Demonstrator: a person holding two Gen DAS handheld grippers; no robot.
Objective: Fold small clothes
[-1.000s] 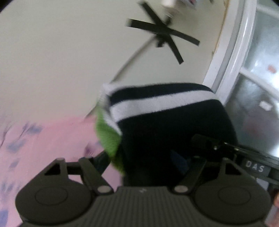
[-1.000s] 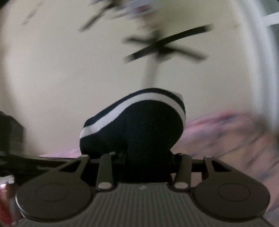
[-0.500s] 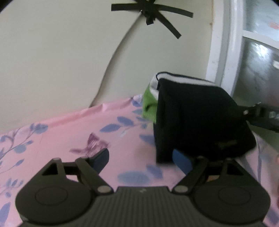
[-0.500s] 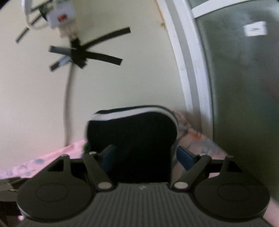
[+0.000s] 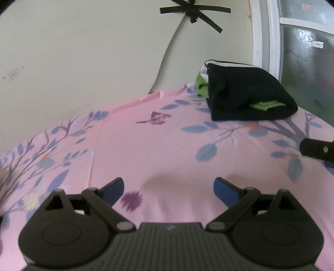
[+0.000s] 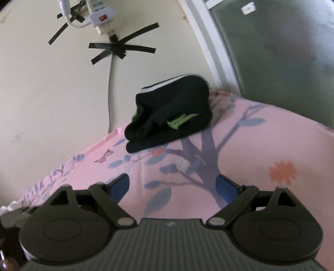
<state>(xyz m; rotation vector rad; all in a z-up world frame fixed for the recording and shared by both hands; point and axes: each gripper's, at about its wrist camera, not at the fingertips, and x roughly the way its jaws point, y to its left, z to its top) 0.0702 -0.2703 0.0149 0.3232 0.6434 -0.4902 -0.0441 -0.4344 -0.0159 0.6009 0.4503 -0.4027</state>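
A folded black garment (image 5: 242,95) with white stripes and green trim lies on the pink floral sheet (image 5: 146,146) at the far corner by the wall and window frame. It also shows in the right wrist view (image 6: 171,116). My left gripper (image 5: 169,188) is open and empty, well back from the garment. My right gripper (image 6: 173,185) is open and empty, also back from it. Part of the right gripper (image 5: 317,149) shows at the right edge of the left wrist view.
A cream wall (image 5: 83,52) stands behind the bed, with black tape (image 6: 121,49), a cable and a white power strip (image 6: 102,18). A white window frame (image 5: 263,35) with frosted glass stands at the right.
Both grippers let go of the folded garment and pulled back from it. The garment now rests on the sheet at the far corner.
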